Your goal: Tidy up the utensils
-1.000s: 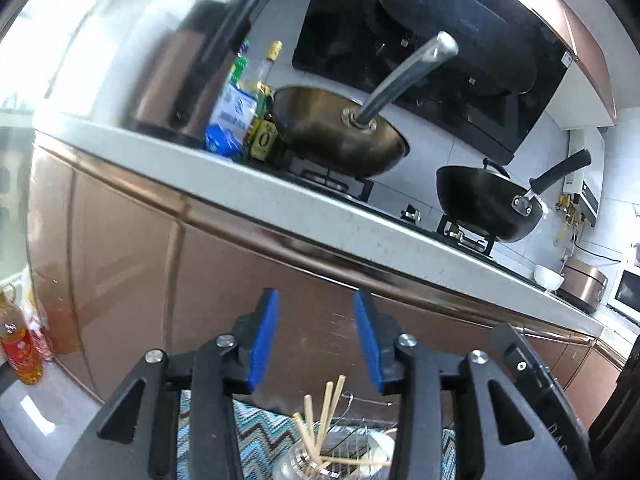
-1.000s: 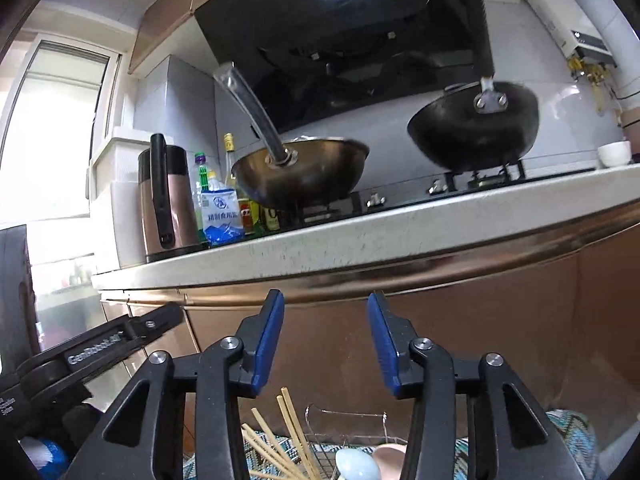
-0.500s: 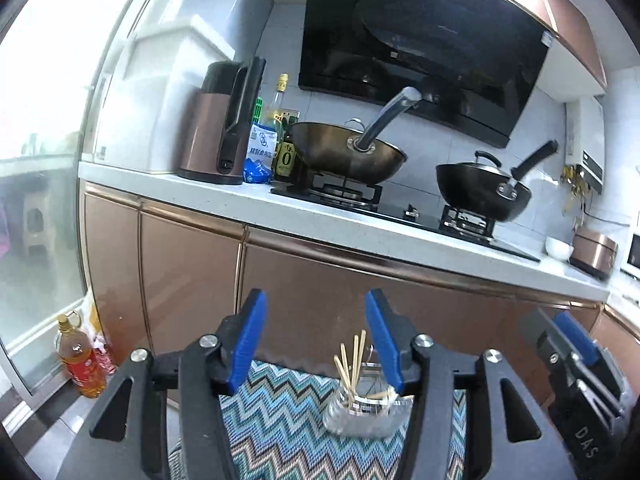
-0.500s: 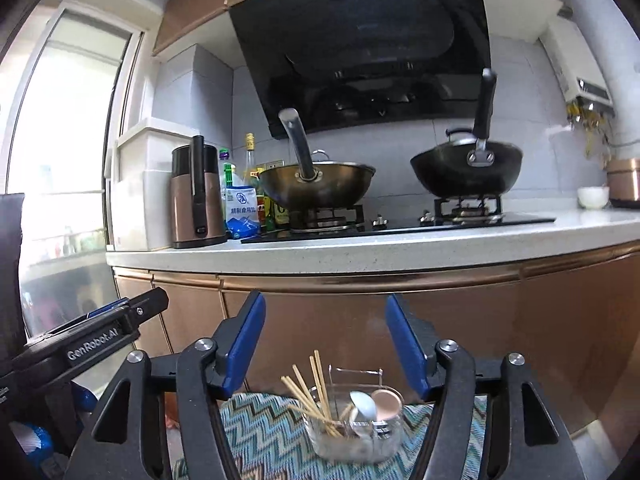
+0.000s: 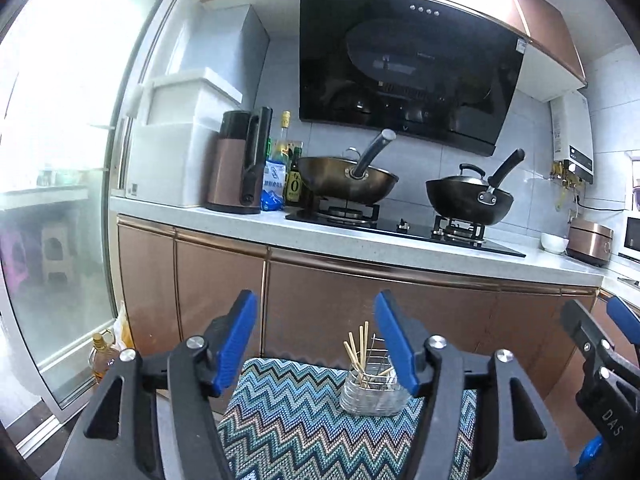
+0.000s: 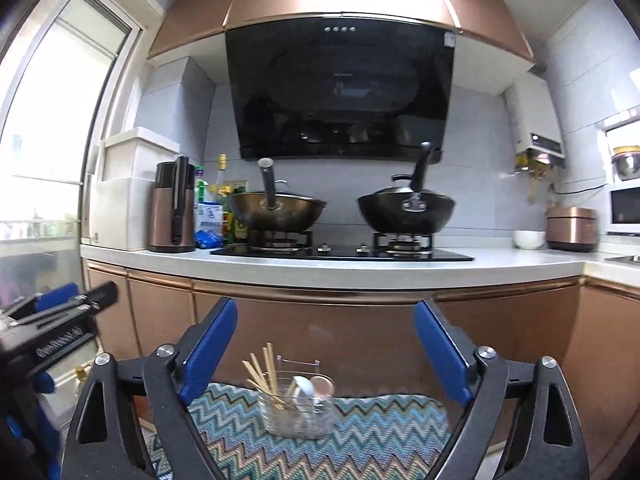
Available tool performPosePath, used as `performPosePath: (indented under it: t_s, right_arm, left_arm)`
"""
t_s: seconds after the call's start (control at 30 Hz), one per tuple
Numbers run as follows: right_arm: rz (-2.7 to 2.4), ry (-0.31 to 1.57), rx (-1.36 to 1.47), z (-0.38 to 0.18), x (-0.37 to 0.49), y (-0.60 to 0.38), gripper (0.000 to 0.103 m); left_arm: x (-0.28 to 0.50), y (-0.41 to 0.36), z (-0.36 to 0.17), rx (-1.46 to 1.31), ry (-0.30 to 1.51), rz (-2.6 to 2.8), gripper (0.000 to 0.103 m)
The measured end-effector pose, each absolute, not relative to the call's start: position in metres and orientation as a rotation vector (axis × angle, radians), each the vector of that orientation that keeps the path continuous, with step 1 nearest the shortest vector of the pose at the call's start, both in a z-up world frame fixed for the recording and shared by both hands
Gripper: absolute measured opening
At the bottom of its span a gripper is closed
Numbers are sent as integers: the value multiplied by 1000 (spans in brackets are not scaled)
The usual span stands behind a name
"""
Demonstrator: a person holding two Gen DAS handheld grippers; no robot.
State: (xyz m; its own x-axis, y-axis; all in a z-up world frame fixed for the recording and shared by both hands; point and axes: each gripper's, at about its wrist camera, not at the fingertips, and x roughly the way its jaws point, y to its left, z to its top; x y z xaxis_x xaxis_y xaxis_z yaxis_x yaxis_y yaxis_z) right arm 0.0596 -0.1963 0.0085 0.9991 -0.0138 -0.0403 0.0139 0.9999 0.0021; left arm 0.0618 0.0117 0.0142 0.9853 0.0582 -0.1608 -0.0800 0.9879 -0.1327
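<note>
Your left gripper (image 5: 316, 338) has its jaws opening, already fairly wide, with nothing between the blue pads. The holder (image 5: 374, 394), a clear wire-and-glass container, stands on the zigzag cloth (image 5: 288, 412) ahead of you. In the left view it sits low and right of centre, partly hidden behind your right-hand finger, and well apart from the tips. Chopsticks (image 5: 358, 346) stick up out of it, fanned and tilted.

Your right gripper (image 6: 325, 338) is opening too, and its jaws stand very wide, empty. In the right view the holder (image 6: 298, 410) lies below and between the two fingers, slightly left of centre, beyond the tips and touching neither pad. Its chopsticks (image 6: 266, 376) lean left in the left part of the holder, and two spoons (image 6: 312, 388), one pale and one pinkish, stand in the right part with bowls up.

Each gripper shows at the edge of the other's view: the right one (image 5: 608, 360) at the right border of the left view, the left one (image 6: 60, 316) at the left border of the right view. They are side by side, both facing the holder.

Behind the cloth run copper cabinets (image 6: 360, 332) under a white counter (image 6: 360, 268). On the stove sit a bronze wok (image 6: 276, 210) and a black wok (image 6: 406, 210), with a kettle (image 6: 172, 208) and bottles to the left.
</note>
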Motion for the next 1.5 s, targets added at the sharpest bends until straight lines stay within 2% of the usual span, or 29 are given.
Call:
performPosePath:
  t_s: [0.27, 0.53, 0.97, 1.5]
  right_arm:
    - [-107, 65, -20, 6, 40, -209, 98]
    - [-171, 89, -33, -2, 29, -217, 98]
    - [-211, 83, -29, -4, 21, -230, 100]
    - [-228, 75, -35, -6, 16, -235, 102]
  left_arm:
    - [37, 12, 17, -116, 140, 87, 65]
    - [28, 11, 11, -90, 143, 114, 67]
    - [23, 10, 9, -30, 125, 226, 77]
    - [21, 11, 6, -5, 95, 251, 78]
